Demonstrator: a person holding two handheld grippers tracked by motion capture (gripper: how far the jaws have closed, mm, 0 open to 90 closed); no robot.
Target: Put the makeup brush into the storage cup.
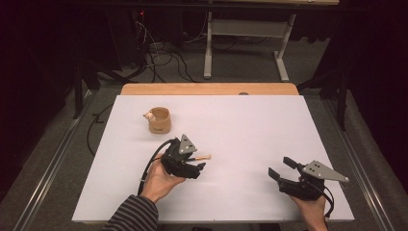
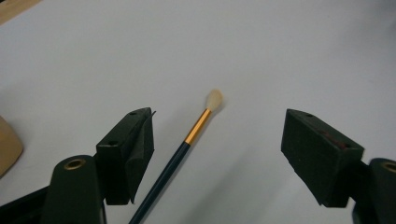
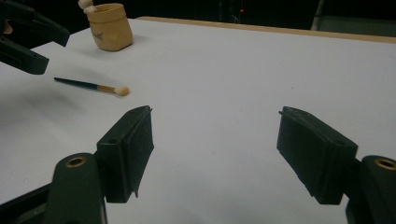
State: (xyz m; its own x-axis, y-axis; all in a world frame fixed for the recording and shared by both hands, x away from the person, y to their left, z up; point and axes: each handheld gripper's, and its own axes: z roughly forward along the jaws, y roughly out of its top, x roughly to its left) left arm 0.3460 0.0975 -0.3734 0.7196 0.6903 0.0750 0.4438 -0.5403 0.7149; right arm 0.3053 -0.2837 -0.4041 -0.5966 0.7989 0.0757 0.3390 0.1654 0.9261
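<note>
Left gripper jaws wide over brush | right gripper wide, idle | risk: thin handle rolls off-center, jaws miss

The tan cup bears a dark mark too small to read.

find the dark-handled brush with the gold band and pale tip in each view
High view: the dark-handled brush pokes out right of the left gripper, left of centre.
Left gripper view: it lies between the open jaws, nearer the left one, tip at centre.
Right gripper view: upper left, flat on the white sheet.
Shared landmark: the tan cup, a tan sliver at the left gripper view's left edge.
</note>
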